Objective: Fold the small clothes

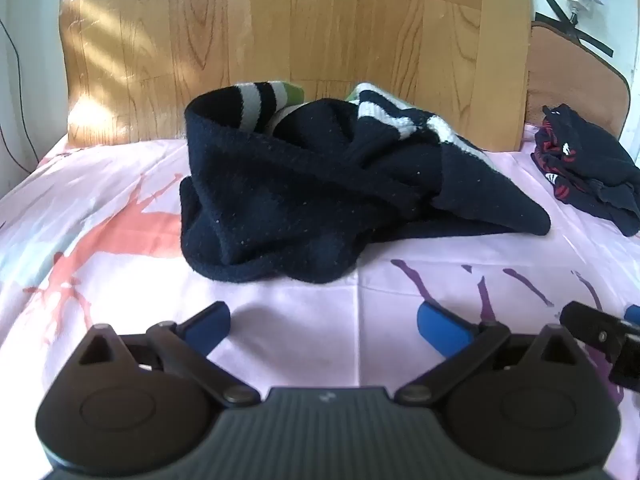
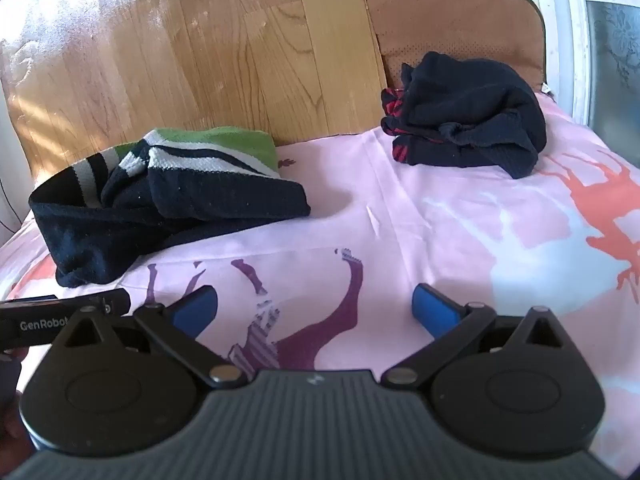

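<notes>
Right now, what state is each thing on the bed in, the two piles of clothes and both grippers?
Navy sweater with white and green stripes: crumpled in a heap on the sheet, unfolded.
Dark garment with red stripes: bunched up near the brown cushion, unfolded.
Left gripper: open, empty, above the pink sheet.
Right gripper: open, empty, above the sheet.

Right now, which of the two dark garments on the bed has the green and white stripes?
The larger navy knit crumpled in front of the left gripper; the smaller dark pile by the brown cushion shows red stripes instead.
</notes>
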{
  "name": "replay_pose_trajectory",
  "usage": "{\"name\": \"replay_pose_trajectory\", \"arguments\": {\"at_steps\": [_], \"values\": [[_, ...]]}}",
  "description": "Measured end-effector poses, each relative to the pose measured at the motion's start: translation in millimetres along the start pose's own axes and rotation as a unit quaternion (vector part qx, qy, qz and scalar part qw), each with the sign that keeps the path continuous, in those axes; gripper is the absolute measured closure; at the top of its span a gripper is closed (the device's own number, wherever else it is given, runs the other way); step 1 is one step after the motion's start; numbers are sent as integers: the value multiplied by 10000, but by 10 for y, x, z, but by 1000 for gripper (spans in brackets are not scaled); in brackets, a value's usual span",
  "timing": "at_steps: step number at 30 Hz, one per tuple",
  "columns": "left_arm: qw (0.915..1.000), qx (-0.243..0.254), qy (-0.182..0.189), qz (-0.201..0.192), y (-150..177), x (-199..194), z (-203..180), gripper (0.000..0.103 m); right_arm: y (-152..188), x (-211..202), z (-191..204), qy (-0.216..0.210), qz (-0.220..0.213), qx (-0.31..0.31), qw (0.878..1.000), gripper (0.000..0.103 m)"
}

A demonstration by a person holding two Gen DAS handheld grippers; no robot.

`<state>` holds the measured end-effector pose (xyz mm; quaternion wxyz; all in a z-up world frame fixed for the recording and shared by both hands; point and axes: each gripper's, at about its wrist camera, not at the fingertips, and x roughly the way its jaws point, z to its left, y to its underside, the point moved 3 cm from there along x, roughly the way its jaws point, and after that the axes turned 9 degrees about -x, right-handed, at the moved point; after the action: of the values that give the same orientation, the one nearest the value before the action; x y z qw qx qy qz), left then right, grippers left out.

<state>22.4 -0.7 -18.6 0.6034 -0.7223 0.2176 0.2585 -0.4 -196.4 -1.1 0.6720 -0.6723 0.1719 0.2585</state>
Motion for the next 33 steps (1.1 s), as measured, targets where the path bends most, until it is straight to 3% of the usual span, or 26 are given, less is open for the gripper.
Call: {"name": "replay_pose_trajectory", "arguments": {"at_steps": [4, 7, 10, 26, 29, 33], "values": [[9999, 107, -3, -56, 31, -45, -51, 0, -3, -2, -12, 30, -15, -18, 10000, 0], [9999, -85, 42, 54, 45, 44, 58, 0, -7, 5, 0, 75, 27, -85, 9999, 0], [9999, 103, -57, 97, 44, 23, 48, 0, -1, 50, 81, 187, 180, -282, 9993, 0], [9994, 257, 96, 191, 74, -66, 65, 0, 5, 11, 12, 4, 82, -3, 10000, 0], [9996, 190, 183, 97, 73, -102, 94, 0, 10, 6, 10, -6, 63, 22, 10000, 0], [9987, -63, 358, -368, 77, -234, 173, 0, 8, 4, -6, -26, 39, 57, 10000, 0]]}}
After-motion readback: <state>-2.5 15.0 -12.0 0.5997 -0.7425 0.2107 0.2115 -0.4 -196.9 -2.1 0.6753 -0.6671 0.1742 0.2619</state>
